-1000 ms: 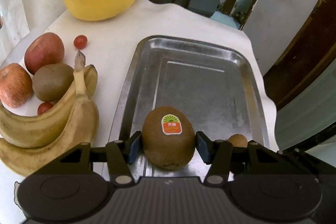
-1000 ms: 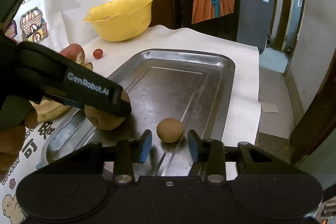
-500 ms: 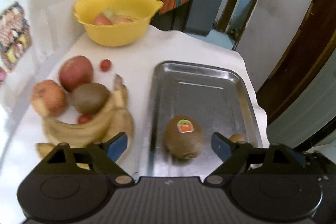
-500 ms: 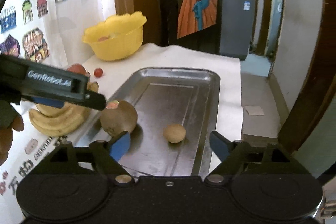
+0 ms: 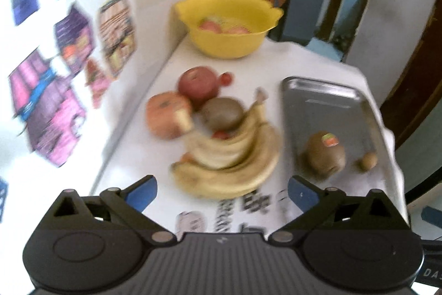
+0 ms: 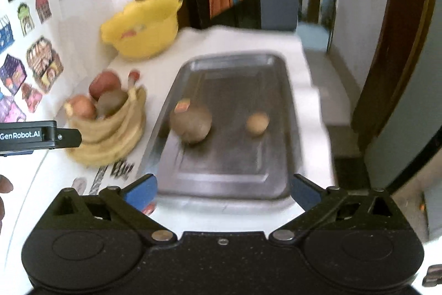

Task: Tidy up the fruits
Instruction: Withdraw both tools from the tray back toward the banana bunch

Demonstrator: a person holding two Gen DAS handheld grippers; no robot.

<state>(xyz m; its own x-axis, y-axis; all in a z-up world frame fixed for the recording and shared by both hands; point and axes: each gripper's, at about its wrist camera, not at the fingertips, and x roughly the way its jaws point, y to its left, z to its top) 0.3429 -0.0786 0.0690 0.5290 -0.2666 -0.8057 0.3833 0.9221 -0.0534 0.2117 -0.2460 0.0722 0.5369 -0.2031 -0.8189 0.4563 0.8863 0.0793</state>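
White cloth covered the table [image 5: 317, 62], with a steel tray [image 6: 279, 112] as landmark. On the tray sat a stickered kiwi [image 6: 190, 125] and a small brown fruit [image 6: 257, 123]; bananas [image 5: 229, 162], apples [image 5: 196, 85] and another kiwi [image 5: 222, 112] lay left of it. Left gripper [image 5: 221, 191] and right gripper [image 6: 222, 191] both gaped wide, holding nothing. The round kiwi looked liable to roll if the tray got knocked; reaching past the bananas could scatter the pile.

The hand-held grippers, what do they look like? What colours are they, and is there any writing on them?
Both are black plastic. The left hand-held gripper and the right hand-held gripper each have a ribbed body, two round discs, silver rivets, triangle cut-outs and angled fingers tipped with blue pads. From the right wrist view, the left one's side shows white "GenRobot.AI" lettering. No cables or sleeves show.
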